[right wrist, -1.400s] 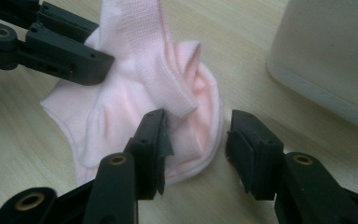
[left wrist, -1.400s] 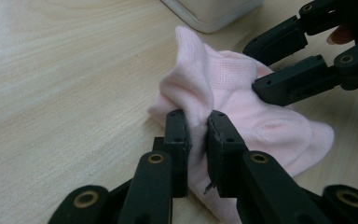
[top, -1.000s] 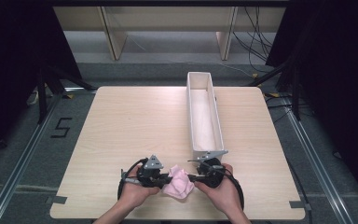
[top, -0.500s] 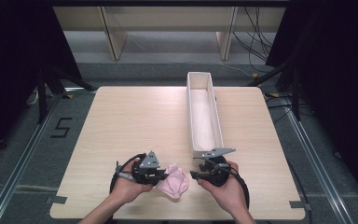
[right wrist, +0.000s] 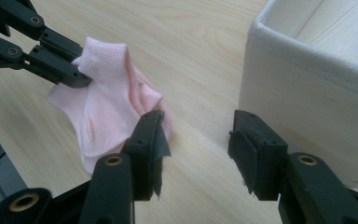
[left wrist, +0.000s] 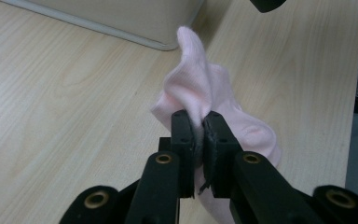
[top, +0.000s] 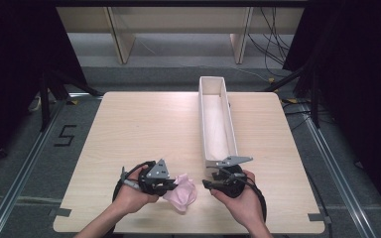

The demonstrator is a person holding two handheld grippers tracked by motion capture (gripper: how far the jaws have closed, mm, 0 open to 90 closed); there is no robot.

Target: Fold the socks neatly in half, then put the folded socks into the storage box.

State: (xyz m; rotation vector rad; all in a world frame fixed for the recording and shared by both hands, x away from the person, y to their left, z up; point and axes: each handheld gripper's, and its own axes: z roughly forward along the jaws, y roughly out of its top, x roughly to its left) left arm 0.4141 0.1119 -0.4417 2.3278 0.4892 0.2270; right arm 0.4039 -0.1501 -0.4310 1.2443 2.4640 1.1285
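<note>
A: Since the last look my left gripper (left wrist: 196, 133) has drawn away from the right one, jaws pinched tight on a fold of the pink sock (left wrist: 205, 93), which is bunched up at the table's near edge.

B: And the right?

A: My right gripper (right wrist: 198, 140) stands open, empty, beside the long box (right wrist: 307, 70). I judge: lift slowly, keep the fold deep in the pads.

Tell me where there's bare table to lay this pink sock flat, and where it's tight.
Free: the wide bare tabletop left of the long box, and a narrower strip right of the box. Crowded: the near edge, where the left gripper pinches the pink sock and the open right gripper sits beside the box's near end.
</note>
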